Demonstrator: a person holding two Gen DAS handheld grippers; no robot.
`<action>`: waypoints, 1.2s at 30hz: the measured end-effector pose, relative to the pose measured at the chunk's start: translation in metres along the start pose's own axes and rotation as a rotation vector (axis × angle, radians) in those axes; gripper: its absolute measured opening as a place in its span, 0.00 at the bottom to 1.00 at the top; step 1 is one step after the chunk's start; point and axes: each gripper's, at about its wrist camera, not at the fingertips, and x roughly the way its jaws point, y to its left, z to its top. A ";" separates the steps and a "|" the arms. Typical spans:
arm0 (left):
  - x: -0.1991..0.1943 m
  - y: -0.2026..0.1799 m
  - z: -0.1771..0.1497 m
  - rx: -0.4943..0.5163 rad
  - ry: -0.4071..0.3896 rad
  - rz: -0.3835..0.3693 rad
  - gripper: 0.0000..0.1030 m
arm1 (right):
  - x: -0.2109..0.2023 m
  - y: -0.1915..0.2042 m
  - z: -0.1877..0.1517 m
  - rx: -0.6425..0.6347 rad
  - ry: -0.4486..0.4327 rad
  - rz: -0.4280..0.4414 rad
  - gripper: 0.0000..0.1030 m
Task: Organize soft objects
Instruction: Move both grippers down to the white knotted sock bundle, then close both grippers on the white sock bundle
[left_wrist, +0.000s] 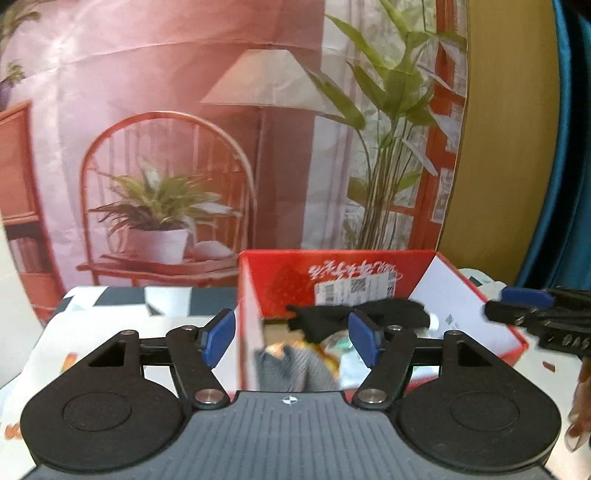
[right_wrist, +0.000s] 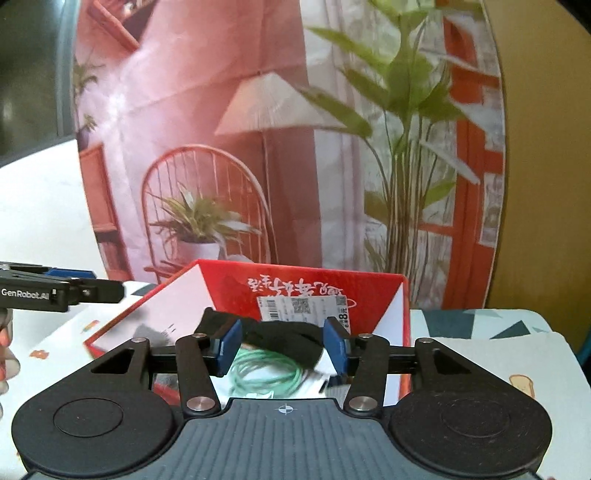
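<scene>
An open red cardboard box (left_wrist: 369, 266) (right_wrist: 229, 280) stands on the table ahead of both grippers. A black soft cloth item (left_wrist: 354, 314) (right_wrist: 280, 338) hangs blurred over the box's inside. My left gripper (left_wrist: 291, 338) is open over the box's left wall, with nothing between its blue pads (left_wrist: 364, 338). My right gripper (right_wrist: 282, 347) is open too; the black cloth lies between and just beyond its pads (right_wrist: 229, 347), which do not press on it. Each gripper shows at the edge of the other's view, the right gripper (left_wrist: 517, 306) and the left gripper (right_wrist: 92, 288).
Inside the box lie a grey striped cloth (left_wrist: 288, 365), a coil of green cord (right_wrist: 266, 369) and other blurred items. A patterned cloth (right_wrist: 517, 354) covers the table. A printed backdrop (left_wrist: 166, 147) of a chair, lamp and plants hangs close behind the box.
</scene>
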 end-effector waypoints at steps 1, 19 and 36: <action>-0.007 0.005 -0.007 -0.015 -0.002 0.007 0.68 | -0.008 0.000 -0.004 0.003 -0.011 0.000 0.45; 0.020 0.028 -0.107 -0.157 0.205 0.007 0.68 | -0.036 -0.027 -0.092 0.095 0.143 -0.083 0.45; 0.058 0.027 -0.123 -0.231 0.283 0.002 0.48 | 0.016 -0.064 -0.123 0.391 0.276 -0.072 0.44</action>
